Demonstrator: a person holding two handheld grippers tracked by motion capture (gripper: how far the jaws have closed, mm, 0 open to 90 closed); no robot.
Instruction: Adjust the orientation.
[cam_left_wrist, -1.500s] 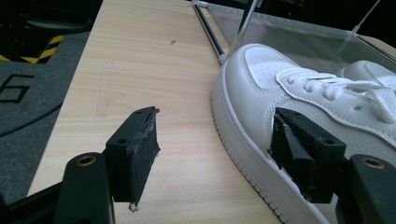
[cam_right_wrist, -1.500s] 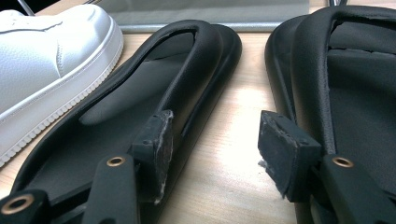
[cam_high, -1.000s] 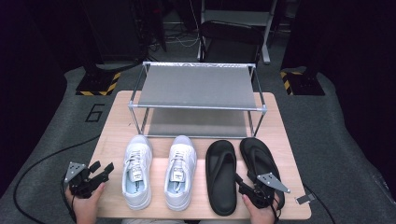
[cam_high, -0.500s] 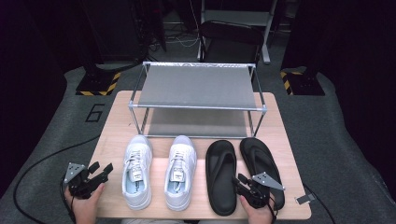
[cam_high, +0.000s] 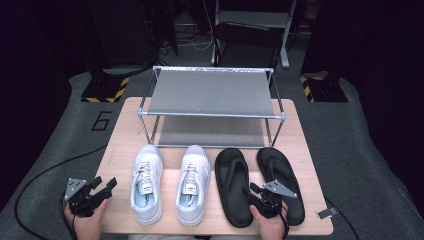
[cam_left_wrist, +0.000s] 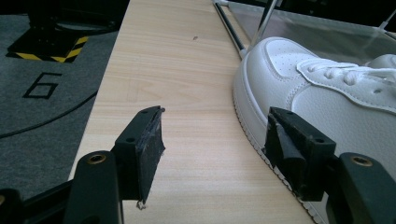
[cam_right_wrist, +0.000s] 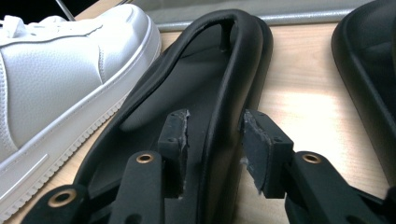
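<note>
Two white sneakers (cam_high: 146, 182) (cam_high: 193, 182) and two black flip-flops (cam_high: 231, 180) (cam_high: 280, 175) stand in a row on the wooden table (cam_high: 120, 150). My right gripper (cam_high: 251, 191) is at the heel end of the left flip-flop (cam_right_wrist: 196, 84). In the right gripper view, my right gripper (cam_right_wrist: 215, 121) straddles that flip-flop's right rim, one pad inside and one outside. Its jaws have just been opening and stand open around the rim. My left gripper (cam_high: 105, 183) rests left of the left sneaker. It is open (cam_left_wrist: 215, 126) over bare wood, its right jaw close to the sneaker's sole (cam_left_wrist: 327, 88).
A metal shoe rack (cam_high: 212, 92) with two grey shelves stands at the back of the table. Dark floor with a painted 6 (cam_high: 101, 121) and a cable lies to the left. A small tag (cam_high: 326, 213) sits at the table's front right corner.
My right gripper has shifted a little up the table along the left flip-flop. The left gripper and all the shoes have kept their places.
</note>
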